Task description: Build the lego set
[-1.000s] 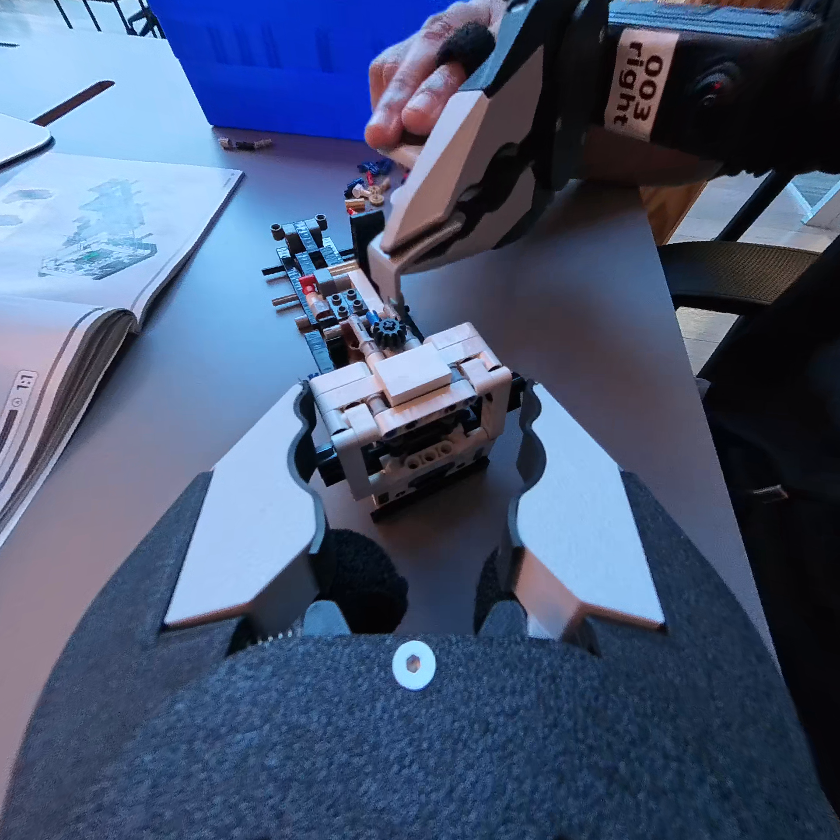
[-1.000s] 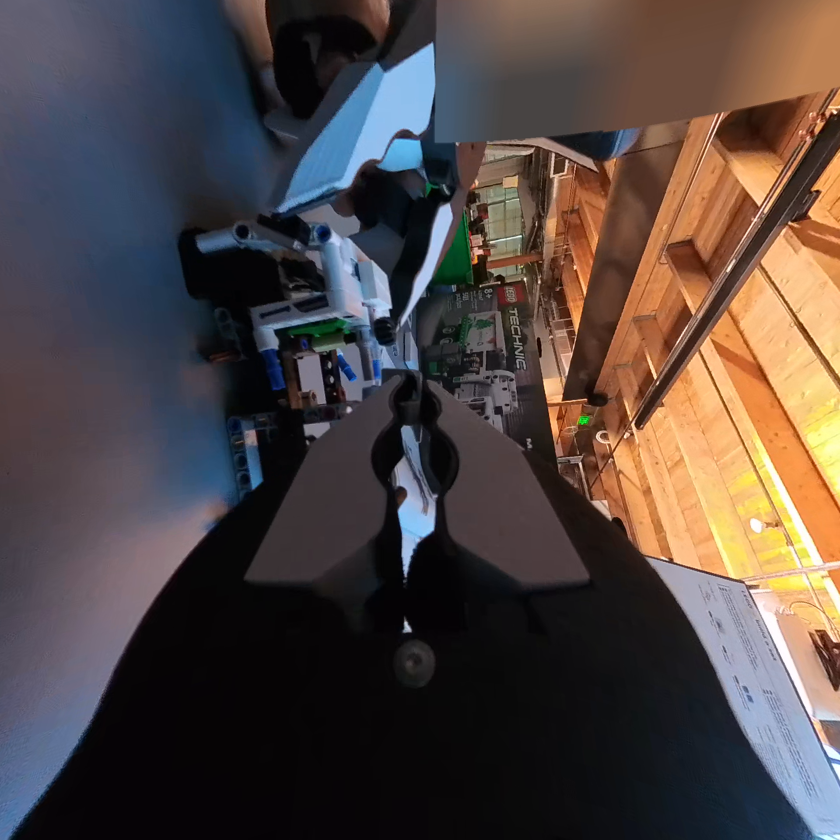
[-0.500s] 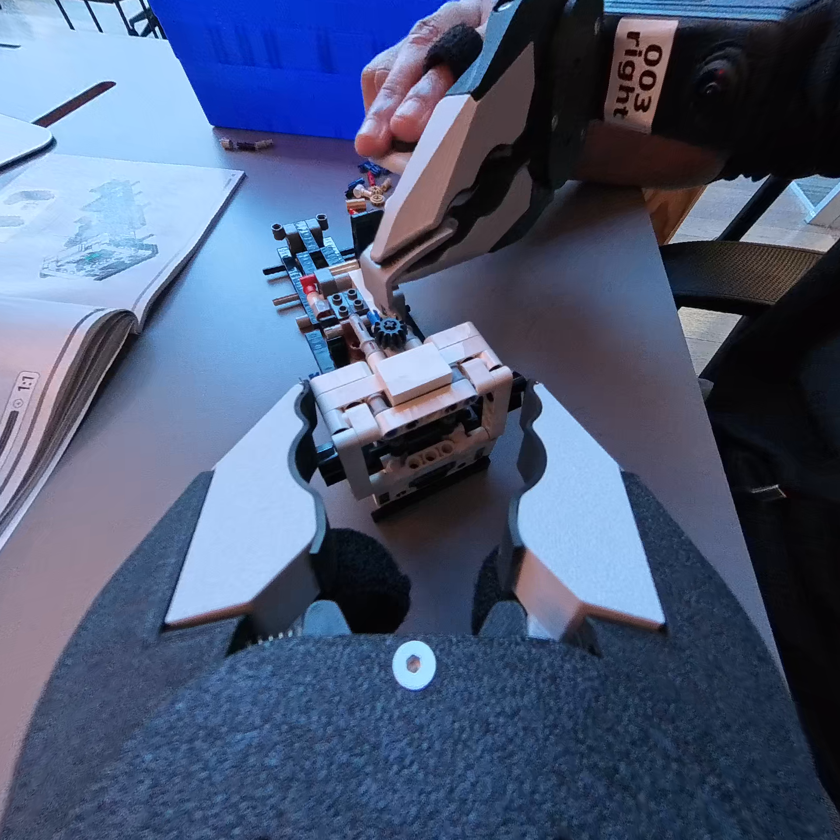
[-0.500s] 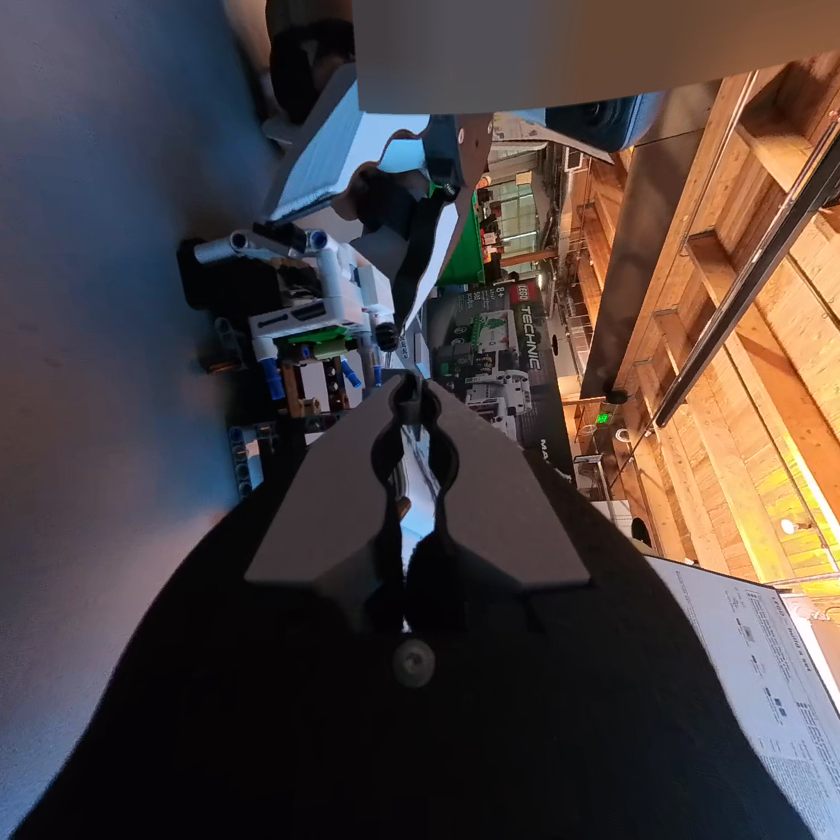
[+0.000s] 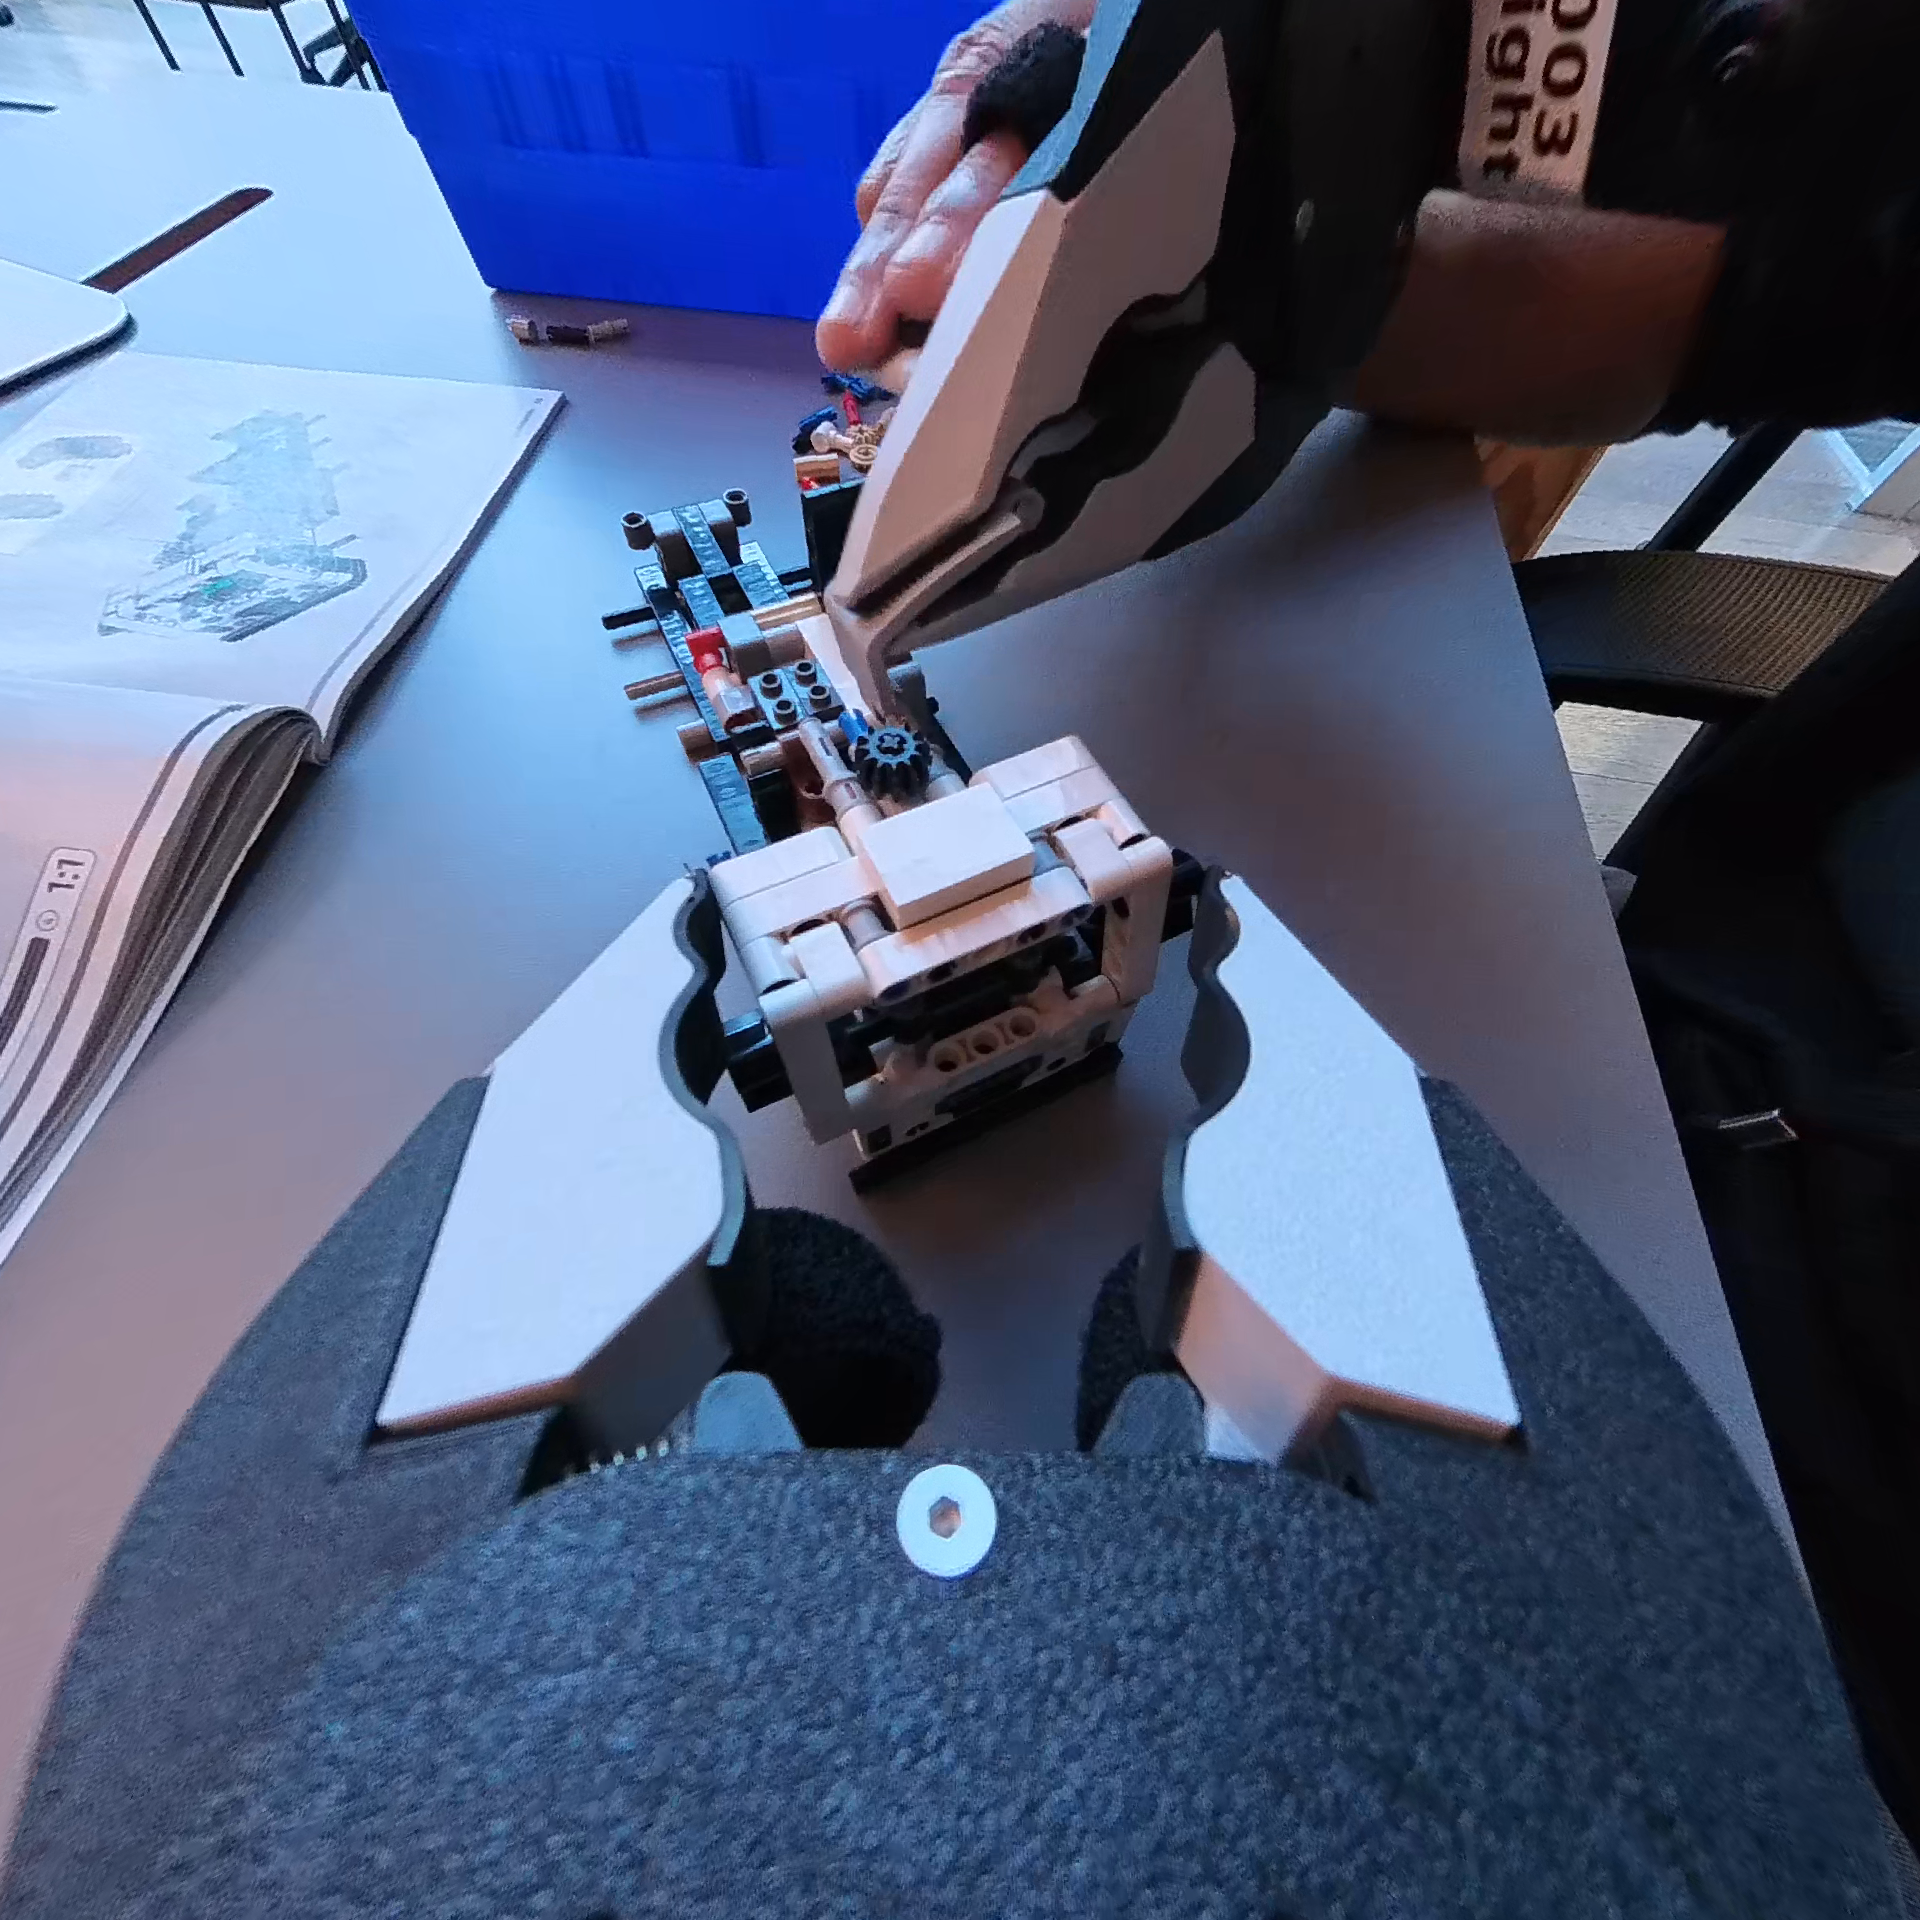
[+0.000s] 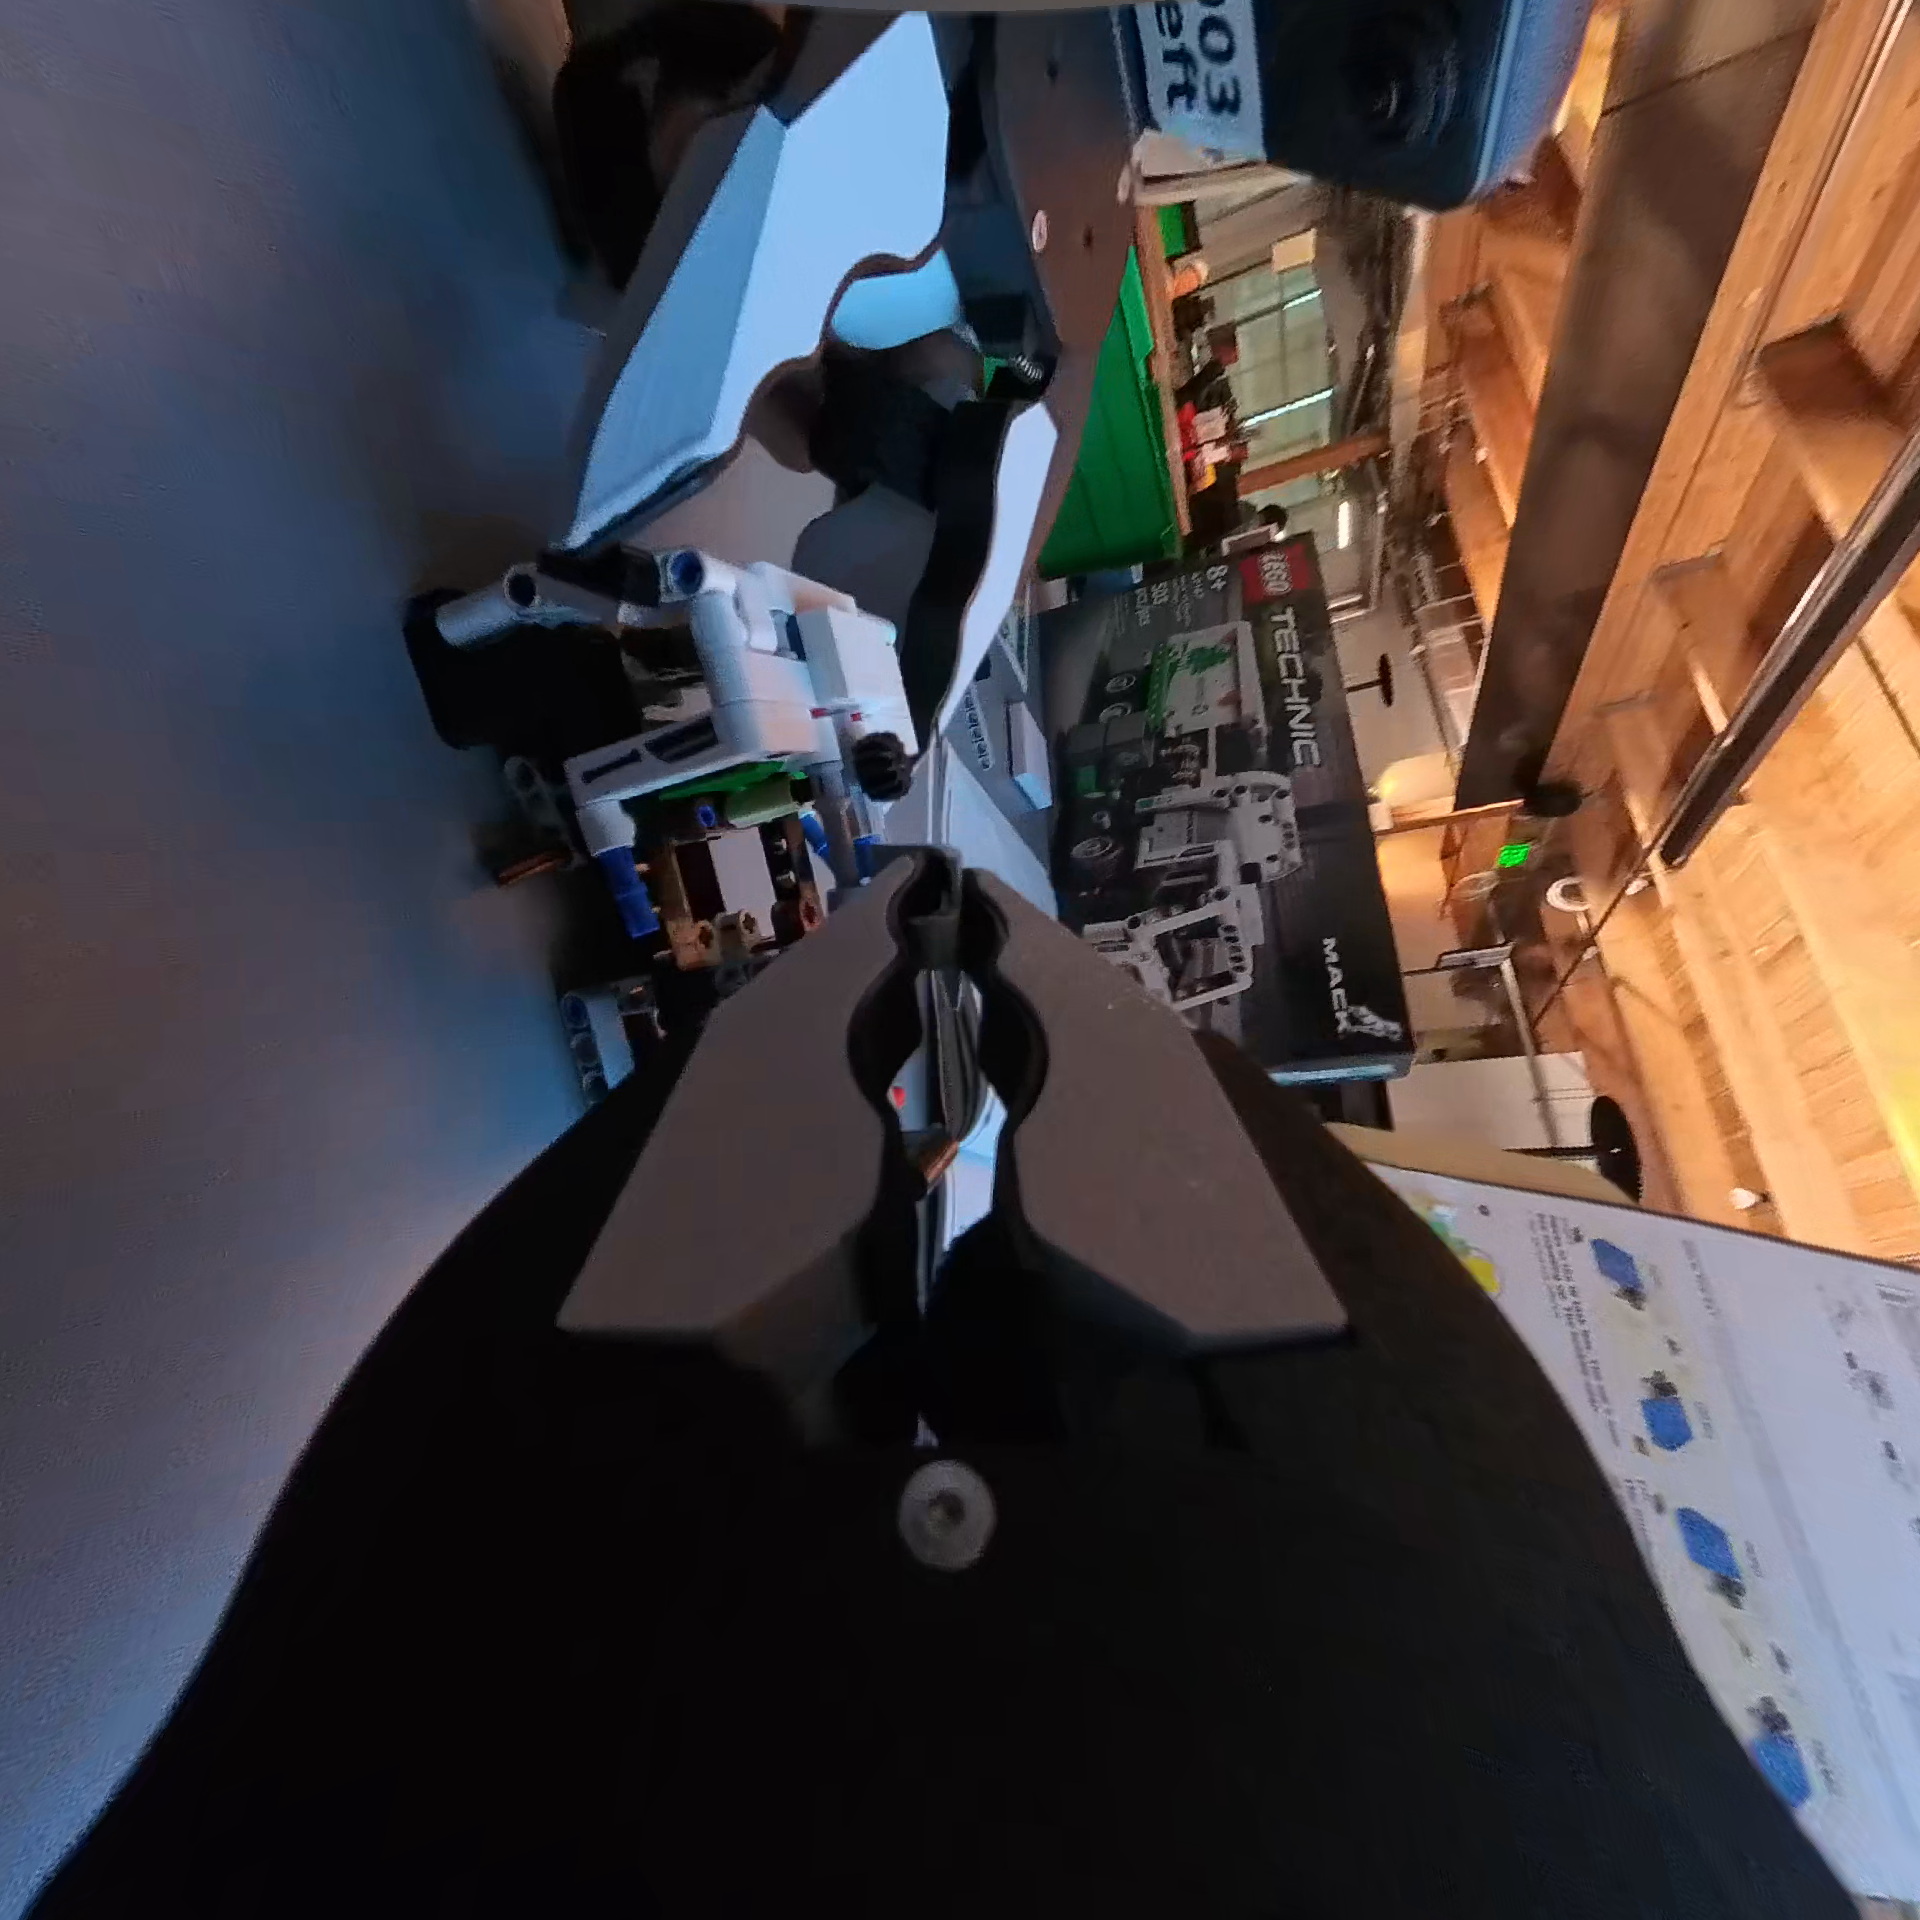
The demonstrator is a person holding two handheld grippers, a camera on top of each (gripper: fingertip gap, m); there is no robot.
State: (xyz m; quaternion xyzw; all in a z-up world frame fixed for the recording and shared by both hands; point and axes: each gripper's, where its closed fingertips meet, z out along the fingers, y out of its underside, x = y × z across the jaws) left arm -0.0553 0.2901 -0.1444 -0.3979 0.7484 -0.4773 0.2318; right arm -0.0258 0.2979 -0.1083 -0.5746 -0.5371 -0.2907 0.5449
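Blocky white-and-black lego model (image 5: 935, 935) on matte grey table (image 5: 1299, 727), bracketed by wide-spread left gripper (image 5: 951, 904); right gripper (image 5: 868, 613) pinched closed above, contents unclear; open booklet (image 5: 208, 582) alongside.

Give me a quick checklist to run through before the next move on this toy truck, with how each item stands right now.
1. Left claw braces the white front block of the model: cannot tell; its fingers flank the block, but contact is unclear.
2. Right claw is shut on the piece it carries: ok, it grips a pale flat piece.
3. That piece is lined up with the frame behind the black gear: ok, its tip is just behind the gear.
4. Piece is fully seated: cannot tell, the joint is hidden.
5. Model sits flat on the table: ok.
6. Instruction book is open nearby: ok.
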